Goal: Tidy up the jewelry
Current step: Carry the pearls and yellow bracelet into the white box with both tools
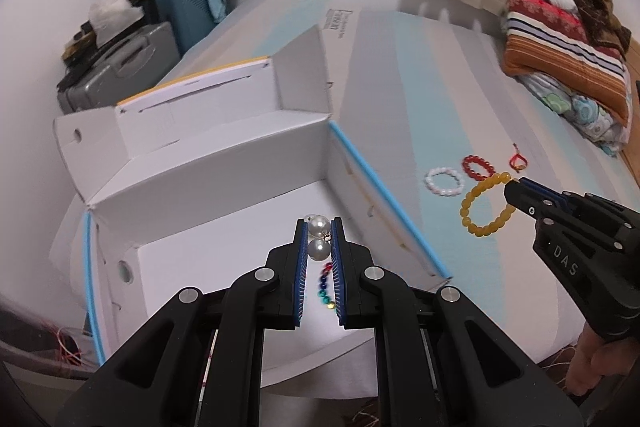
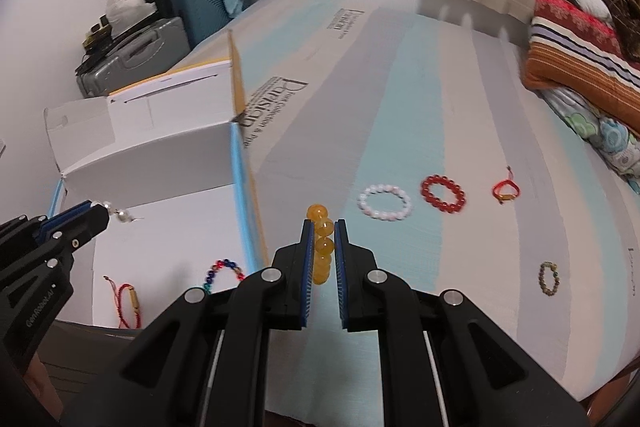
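A striped mattress (image 2: 400,115) in pale blue, grey and cream is filling the room, with suitcases (image 1: 120,67) piled in the far corner and folded blankets (image 1: 568,39) stacked at the far right.

On its left side an open white cardboard box (image 1: 224,163) is sitting with its flaps up. Above the box floor, the left gripper (image 1: 320,227) is pinching a pearl piece (image 1: 319,249) — two white pearls clamped between its blue pads. Below it, inside the box, a multicoloured bead bracelet (image 2: 224,269) is lying next to a red cord bracelet (image 2: 128,301) nearer the front edge.

The right gripper (image 2: 324,227) is holding a yellow bead bracelet (image 1: 486,205), its pads closed on one side of the loop; from the left wrist view the rest of the ring is hanging free just past the box's blue-edged right wall.

Out on the mattress, a white bead bracelet (image 2: 385,201) and a red bead bracelet (image 2: 443,193) are lying side by side, apart from each other, with a small red cord charm (image 2: 506,189) beyond them. A darker, mixed-bead bracelet (image 2: 549,278) is resting well apart, nearer the right edge.

A person's hand (image 1: 596,367) is showing under the right gripper's handle.
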